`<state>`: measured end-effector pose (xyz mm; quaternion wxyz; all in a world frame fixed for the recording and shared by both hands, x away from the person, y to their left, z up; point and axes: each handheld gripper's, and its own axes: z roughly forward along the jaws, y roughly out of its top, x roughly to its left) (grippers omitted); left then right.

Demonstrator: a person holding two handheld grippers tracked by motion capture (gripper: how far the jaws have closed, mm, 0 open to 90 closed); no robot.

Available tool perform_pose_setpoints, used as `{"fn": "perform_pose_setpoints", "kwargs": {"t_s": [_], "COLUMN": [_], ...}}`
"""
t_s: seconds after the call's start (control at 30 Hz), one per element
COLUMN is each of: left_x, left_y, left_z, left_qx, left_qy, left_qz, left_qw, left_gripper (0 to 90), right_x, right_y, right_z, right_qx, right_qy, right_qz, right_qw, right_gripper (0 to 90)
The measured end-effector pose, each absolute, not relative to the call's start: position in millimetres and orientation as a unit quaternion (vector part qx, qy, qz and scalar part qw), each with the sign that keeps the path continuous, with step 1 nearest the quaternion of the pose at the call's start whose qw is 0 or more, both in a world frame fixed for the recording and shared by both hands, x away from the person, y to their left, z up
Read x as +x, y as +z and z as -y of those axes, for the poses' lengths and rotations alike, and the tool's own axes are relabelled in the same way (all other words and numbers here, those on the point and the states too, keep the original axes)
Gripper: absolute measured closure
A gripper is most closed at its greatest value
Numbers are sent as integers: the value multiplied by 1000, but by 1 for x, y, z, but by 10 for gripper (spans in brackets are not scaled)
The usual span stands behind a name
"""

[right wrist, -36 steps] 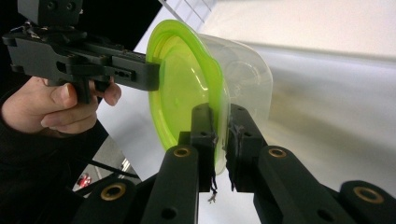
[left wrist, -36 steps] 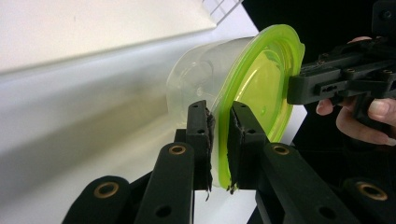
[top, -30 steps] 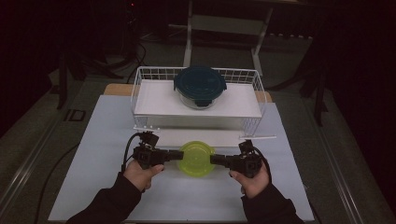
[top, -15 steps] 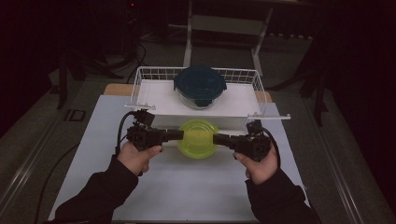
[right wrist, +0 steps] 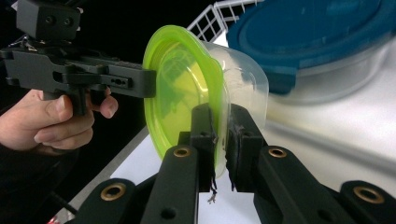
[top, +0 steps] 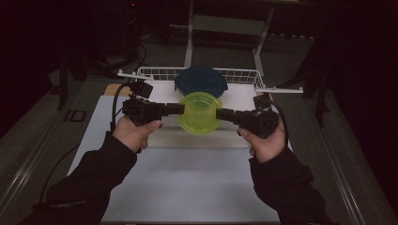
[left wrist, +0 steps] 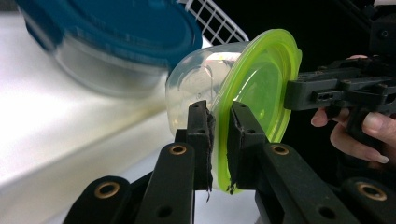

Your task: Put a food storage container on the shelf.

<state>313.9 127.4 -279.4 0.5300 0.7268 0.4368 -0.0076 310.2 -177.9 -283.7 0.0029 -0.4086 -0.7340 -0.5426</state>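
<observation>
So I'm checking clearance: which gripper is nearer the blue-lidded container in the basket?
Left, narrowly. The left gripper grips the green-lidded container's rim just below-left of the blue-lidded container; the right gripper grips the opposite rim, slightly lower.

Looks like a lab or recording studio, not a kitchen. Dark room, black surroundings, light falls on the table alone. White table sheet [top: 187,187] covers the work area, with a metal stand [top: 225,28] on the grey floor well beyond the left gripper [top: 176,108]. Wire basket [top: 239,75] and blue-lidded container [top: 202,80] just behind the grippers look like staged props. Cable [top: 116,105] trails off the left gripper, so instrumented tooling.
</observation>
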Motion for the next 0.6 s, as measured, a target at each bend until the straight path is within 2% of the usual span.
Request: {"fn": "perform_pose_setpoints", "kwargs": {"t_s": [0.2,0.6], "left_x": [320,357], "left_y": [-264,-240], "left_z": [-128,-128], "left_qx": [728,721], "left_qy": [5,12], "left_qz": [-432,-438], "left_qw": [533,536], "left_gripper": [799,800], "right_x": [318,355], "right_y": [-269,-244], "right_z": [176,174], "right_qx": [-405,-415], "right_qy": [-548,-548], "right_qz": [732,726], "right_qw": [-2,-6], "right_gripper": [823,820]}}
